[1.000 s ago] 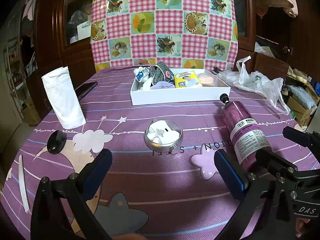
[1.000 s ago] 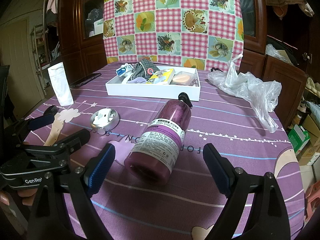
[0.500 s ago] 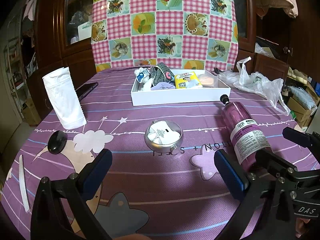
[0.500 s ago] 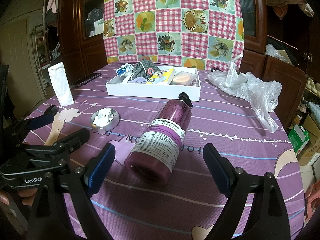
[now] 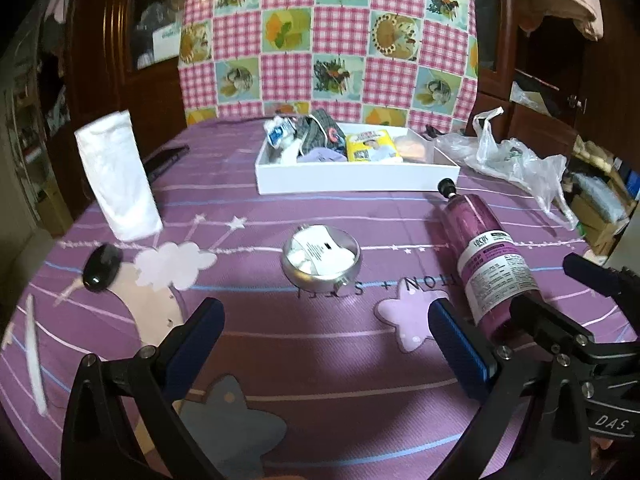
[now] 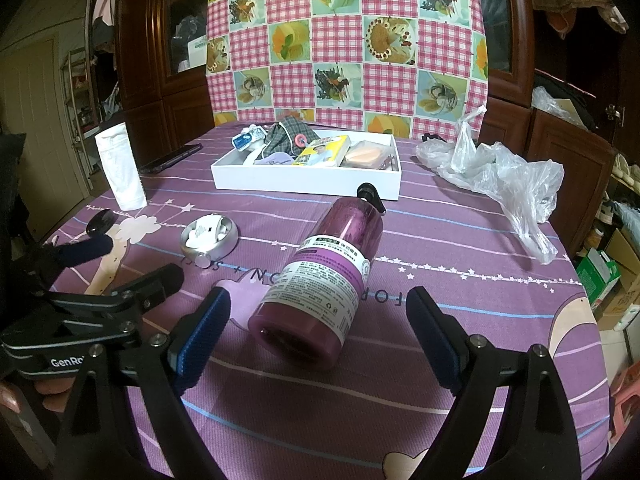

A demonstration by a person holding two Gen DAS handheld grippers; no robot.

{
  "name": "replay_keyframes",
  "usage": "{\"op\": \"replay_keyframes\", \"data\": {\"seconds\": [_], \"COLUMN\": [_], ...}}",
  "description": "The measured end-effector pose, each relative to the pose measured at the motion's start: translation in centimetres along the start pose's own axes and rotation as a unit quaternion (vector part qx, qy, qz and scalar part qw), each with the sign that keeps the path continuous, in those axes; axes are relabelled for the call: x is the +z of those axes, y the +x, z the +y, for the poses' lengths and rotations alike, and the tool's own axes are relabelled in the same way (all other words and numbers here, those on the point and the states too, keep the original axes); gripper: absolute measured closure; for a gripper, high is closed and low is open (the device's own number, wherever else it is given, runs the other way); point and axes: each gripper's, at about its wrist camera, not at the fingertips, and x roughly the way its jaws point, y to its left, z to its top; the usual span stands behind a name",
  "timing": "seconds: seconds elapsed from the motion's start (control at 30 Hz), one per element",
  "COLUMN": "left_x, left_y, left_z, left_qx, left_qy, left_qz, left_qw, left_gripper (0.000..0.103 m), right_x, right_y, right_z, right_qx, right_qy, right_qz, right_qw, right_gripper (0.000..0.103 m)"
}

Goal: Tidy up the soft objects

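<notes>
- White tray (image 5: 340, 182) stands at upper centre of the left wrist view, on the purple tablecloth (image 5: 320, 344); the same tray sits at upper centre of the right wrist view.
- Soft items lie inside the tray: a grey plaid cloth (image 5: 320, 136) at its left half, a lilac piece (image 5: 322, 156) in front of it, a yellow packet (image 5: 372, 146) at centre, a peach pad (image 5: 412, 146) toward the right end. A small blue-and-white packet (image 5: 278, 134) sits at the tray's far left corner.
- White pouch (image 5: 118, 176) stands upright at the left of the left wrist view, well apart from the tray.
- Round metal tin (image 5: 321, 256) holding white contents lies open at frame centre of the left wrist view, between the pouch and the bottle.
- Purple bottle (image 6: 320, 280) lies on its side at centre of the right wrist view, black pump pointing toward the tray, base toward the camera.
- Right gripper (image 6: 316, 332): jaws spread wide, empty, straddling the bottle's base without touching it.
- Left gripper (image 5: 326, 346): jaws spread wide, empty, low over the cloth in the lower part of the frame, near the tin.
- Clear plastic bag (image 6: 500, 176) lies crumpled at the right, beside the tray.
- Black oval object (image 5: 102, 266) rests at the left edge; a dark flat item (image 5: 164, 160) lies behind the pouch.
</notes>
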Motion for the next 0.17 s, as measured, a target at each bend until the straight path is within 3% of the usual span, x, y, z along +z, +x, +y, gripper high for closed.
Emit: {"op": "replay_keyframes", "data": {"seconds": [0.17], "left_x": [-0.03], "left_y": [-0.13], "left_z": [0.24], "left_qx": [-0.011], "left_qy": [-0.020], "left_qz": [-0.005], "left_qw": [0.9997], "left_gripper": [0.002], "right_x": [0.03], "right_y": [0.08], "right_z": [-0.12], "right_qx": [0.002], "right_qy": [0.001], "right_qz": [0.003], "right_qw": [1.000], "right_gripper": [0.014]}}
